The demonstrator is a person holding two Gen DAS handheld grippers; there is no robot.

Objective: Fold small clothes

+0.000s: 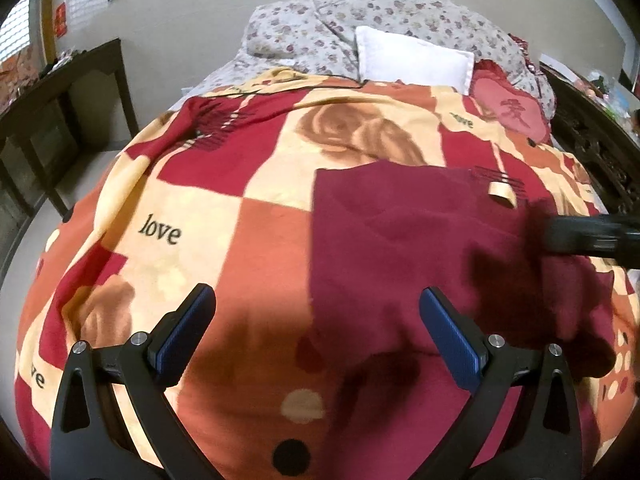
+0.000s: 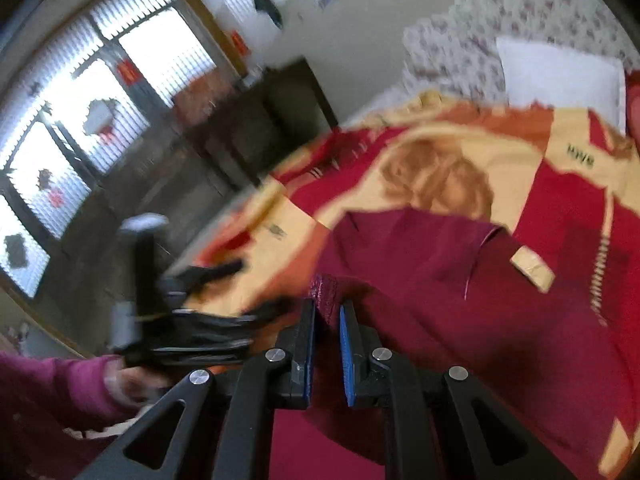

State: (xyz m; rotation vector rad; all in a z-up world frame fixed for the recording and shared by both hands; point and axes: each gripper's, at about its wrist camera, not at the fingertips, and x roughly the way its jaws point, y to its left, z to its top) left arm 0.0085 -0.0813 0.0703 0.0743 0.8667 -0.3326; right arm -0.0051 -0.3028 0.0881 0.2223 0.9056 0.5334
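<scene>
A dark red garment (image 1: 400, 240) lies spread on the bed's patterned blanket (image 1: 180, 220), with a tan label (image 1: 502, 192) at its far right corner. My left gripper (image 1: 318, 300) hovers open over the garment's near left edge, nothing between its blue pads. The right gripper (image 1: 560, 234) shows as a dark blur at the right edge, over the cloth. In the right wrist view my right gripper (image 2: 326, 308) is shut on a raised fold of the garment (image 2: 420, 260). The left gripper (image 2: 236, 292) is blurred at the left, held by a hand in a magenta sleeve (image 2: 52, 392).
At the head of the bed lie a white pillow (image 1: 412, 58), a floral duvet (image 1: 304, 28) and a red cushion (image 1: 508, 110). A dark wooden table (image 1: 60, 92) stands left of the bed. Carved dark wood (image 1: 592, 152) runs along the right side.
</scene>
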